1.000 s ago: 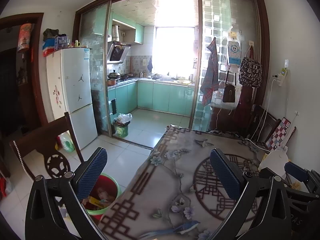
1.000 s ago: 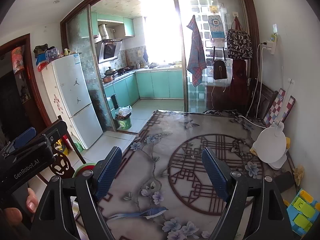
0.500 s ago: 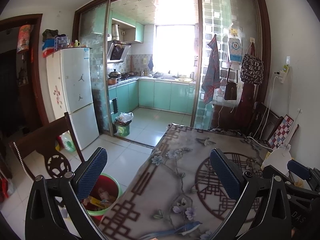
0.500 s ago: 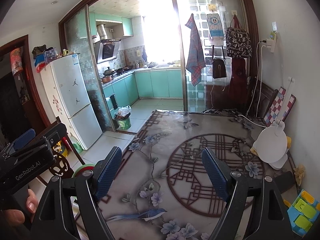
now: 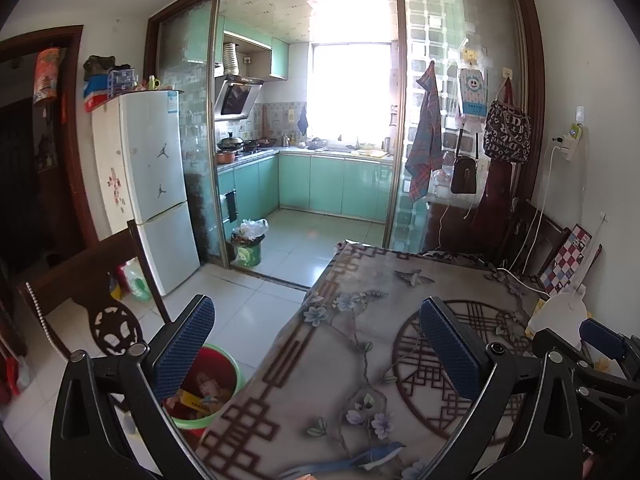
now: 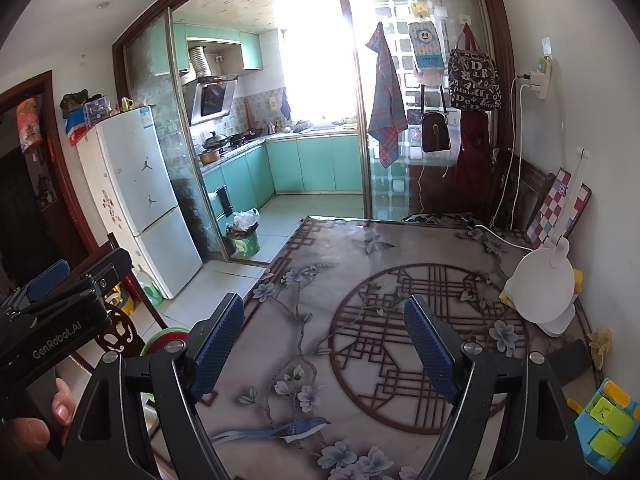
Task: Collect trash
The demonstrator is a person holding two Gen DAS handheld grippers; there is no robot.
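My left gripper [image 5: 316, 346] hangs open over the near left corner of the table [image 5: 360, 360], which wears a cloth with flowers and lattice patterns; nothing is between its blue pads. On the floor beside that corner stands a red bin with a green rim [image 5: 208, 392], with wrappers inside. My right gripper [image 6: 324, 346] is open too, empty, above the table's middle [image 6: 360, 240]. The left gripper's body [image 6: 60, 312] shows at the left of the right wrist view, held by a hand [image 6: 36, 424]. A crumpled yellowish scrap [image 6: 600, 344] lies at the table's far right edge.
A white lamp [image 6: 544, 292], a dark block [image 6: 568, 360] and a green-and-blue toy [image 6: 608, 424] stand along the table's right side by the wall. A wooden chair [image 5: 92, 300] is left of the bin. A fridge [image 5: 156, 184] and a green kitchen bin [image 5: 246, 246] lie beyond.
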